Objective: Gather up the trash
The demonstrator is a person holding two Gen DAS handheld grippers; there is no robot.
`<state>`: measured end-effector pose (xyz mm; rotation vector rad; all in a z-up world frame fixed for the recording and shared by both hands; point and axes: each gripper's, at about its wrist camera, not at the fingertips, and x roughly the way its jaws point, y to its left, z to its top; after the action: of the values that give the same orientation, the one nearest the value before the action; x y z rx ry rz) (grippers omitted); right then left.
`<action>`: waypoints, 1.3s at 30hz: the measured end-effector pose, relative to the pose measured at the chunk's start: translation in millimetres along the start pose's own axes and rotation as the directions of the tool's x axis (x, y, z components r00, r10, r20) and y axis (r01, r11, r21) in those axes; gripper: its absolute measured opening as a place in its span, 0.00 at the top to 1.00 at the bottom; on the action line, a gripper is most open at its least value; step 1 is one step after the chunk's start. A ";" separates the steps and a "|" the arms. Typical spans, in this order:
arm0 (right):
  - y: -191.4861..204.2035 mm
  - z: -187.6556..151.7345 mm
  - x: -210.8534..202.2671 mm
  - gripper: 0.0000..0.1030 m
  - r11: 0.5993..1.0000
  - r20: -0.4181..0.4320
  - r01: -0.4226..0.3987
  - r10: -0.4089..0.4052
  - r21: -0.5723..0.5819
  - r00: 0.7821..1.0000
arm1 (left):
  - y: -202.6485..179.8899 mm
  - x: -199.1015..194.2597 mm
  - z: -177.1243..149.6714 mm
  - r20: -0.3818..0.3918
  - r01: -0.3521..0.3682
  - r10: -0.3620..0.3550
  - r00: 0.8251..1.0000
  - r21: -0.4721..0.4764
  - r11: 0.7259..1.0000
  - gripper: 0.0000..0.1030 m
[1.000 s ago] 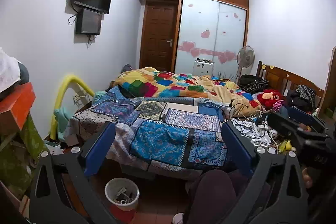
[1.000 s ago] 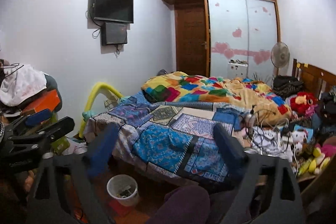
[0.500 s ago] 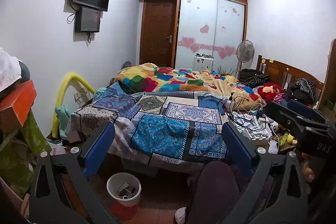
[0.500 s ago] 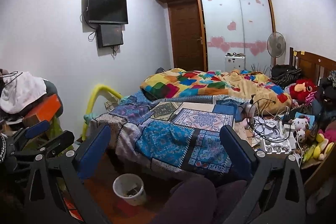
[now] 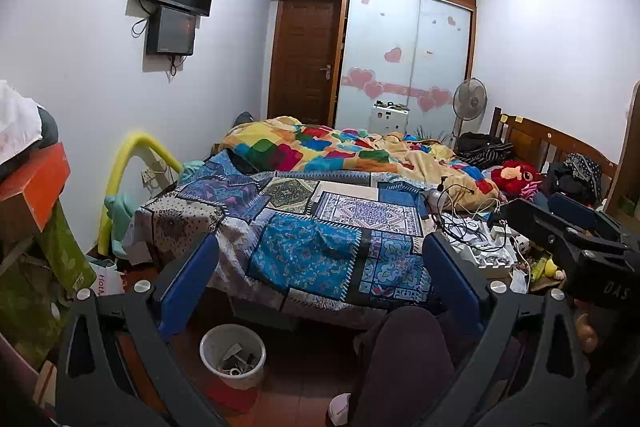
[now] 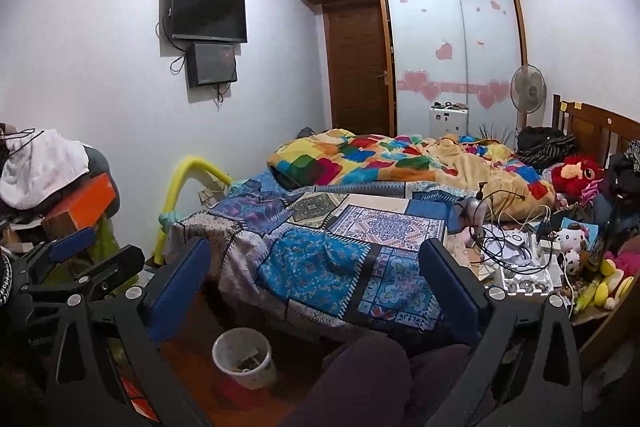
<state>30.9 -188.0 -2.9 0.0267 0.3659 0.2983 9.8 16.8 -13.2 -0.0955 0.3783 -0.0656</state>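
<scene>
Left gripper (image 5: pixel 320 281): my fingers stand wide apart with nothing between them, aimed across the foot of the bed (image 5: pixel 316 227)
Right gripper (image 6: pixel 314 277): likewise spread and empty, level with the left one and pointing the same way
Waste bin (image 5: pixel 233 355): white, on the floor just below the bed's edge and beside my knee (image 5: pixel 404 359); it holds some scraps, though I cannot make out what they are
Loose clutter: cables and small white boxes (image 6: pixel 516 255) crowd the bed's right corner next to plush toys (image 6: pixel 572 243); a white bag with red print (image 5: pixel 106 279) lies on the floor at left. Which of these counts as trash I cannot tell from here
What changed: over the last second both views have pulled up and back a little; the ceiling and wardrobe (image 6: pixel 452 55) take more of the frame, and the bin sits slightly lower. The right view, blurred a second ago, is now sharp, so the swing has settled
Meaning for the task: I read this as surveying the room, not closing on any item. Neither gripper is near a piece of rubbish or over the bin
Stage: scraps in the bin fit either collecting under way or a bin that was simply part full; the pictures do not settle it
</scene>
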 end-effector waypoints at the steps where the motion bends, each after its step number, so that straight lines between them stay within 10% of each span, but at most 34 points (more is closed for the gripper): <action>1: -0.3 0.4 -1.1 0.00 1.000 -0.001 -0.001 0.001 -0.003 1.000 | -0.4 0.1 -0.6 0.000 0.000 0.000 1.000 0.000 1.000 0.01; 39: -4.1 1.2 3.2 0.00 0.999 -0.022 -0.020 0.019 -0.027 1.000 | -15.0 -0.8 -5.0 0.002 -0.046 0.046 0.999 -0.035 0.998 0.00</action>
<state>35.3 -191.0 -3.3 -0.0002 0.3834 0.3232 6.5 1.5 -16.0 -0.1216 0.3785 -0.0134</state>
